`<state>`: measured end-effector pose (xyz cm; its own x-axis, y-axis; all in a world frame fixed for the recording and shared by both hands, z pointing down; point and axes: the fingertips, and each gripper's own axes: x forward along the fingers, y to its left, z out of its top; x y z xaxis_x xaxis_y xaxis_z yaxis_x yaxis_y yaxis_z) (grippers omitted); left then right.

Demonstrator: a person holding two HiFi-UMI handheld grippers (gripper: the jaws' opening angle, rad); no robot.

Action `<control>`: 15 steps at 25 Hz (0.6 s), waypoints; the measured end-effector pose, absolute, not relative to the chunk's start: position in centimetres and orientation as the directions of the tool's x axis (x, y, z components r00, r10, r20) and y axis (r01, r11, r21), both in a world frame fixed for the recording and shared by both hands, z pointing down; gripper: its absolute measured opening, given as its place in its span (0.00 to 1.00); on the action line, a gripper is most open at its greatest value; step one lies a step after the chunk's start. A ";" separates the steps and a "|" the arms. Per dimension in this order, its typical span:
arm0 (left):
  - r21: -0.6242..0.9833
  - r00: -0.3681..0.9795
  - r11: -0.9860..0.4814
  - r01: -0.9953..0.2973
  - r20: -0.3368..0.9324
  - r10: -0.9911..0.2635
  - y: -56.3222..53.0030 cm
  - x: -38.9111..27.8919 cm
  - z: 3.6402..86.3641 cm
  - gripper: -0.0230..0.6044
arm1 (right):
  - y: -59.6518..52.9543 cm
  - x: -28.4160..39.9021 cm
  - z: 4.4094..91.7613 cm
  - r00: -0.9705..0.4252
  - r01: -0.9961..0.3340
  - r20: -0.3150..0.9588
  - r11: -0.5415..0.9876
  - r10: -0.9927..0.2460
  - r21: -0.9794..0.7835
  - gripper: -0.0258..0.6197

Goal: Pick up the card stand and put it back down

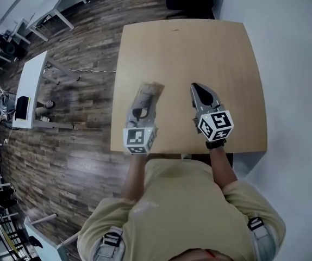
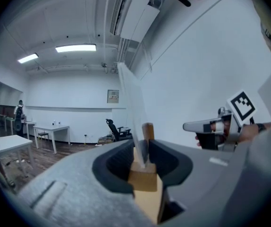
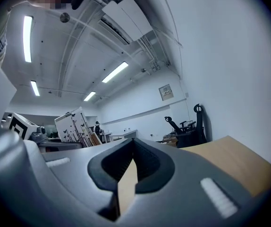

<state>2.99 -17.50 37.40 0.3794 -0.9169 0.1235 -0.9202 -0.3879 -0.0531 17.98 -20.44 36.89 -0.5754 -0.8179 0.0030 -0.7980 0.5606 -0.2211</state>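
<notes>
Holding the card stand [image 2: 144,176] in the left gripper [image 2: 142,148] over the wooden surface [image 1: 199,48].
The left fingers [image 2: 112,167] are closed tight on the stand's wooden bottom, and its clear sheet [image 2: 131,103] sticks up past them. The right gripper [image 3: 133,144] is near it, over the same surface, with its fingers [image 3: 149,162] shut together and nothing between them.

Bright ceiling strips [image 2: 75,48]; fisheye edges, fg blurry.
</notes>
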 end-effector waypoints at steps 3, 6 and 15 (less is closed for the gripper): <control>-0.051 0.355 -0.367 -0.929 0.161 -0.921 -17.2 1.5 39.2 0.20 | -21.4 16.9 38.7 -0.592 -0.783 0.025 0.568 -0.805 -0.252 0.05; -0.048 0.342 -0.358 -0.933 0.197 -0.919 -16.6 0.1 41.3 0.20 | -21.8 15.9 40.3 -0.607 -0.771 0.047 0.574 -0.793 -0.275 0.05; -0.015 0.334 -0.353 -0.936 0.287 -0.898 -20.0 -6.2 46.9 0.20 | -25.8 10.6 44.7 -0.607 -0.776 0.129 0.551 -0.784 -0.307 0.05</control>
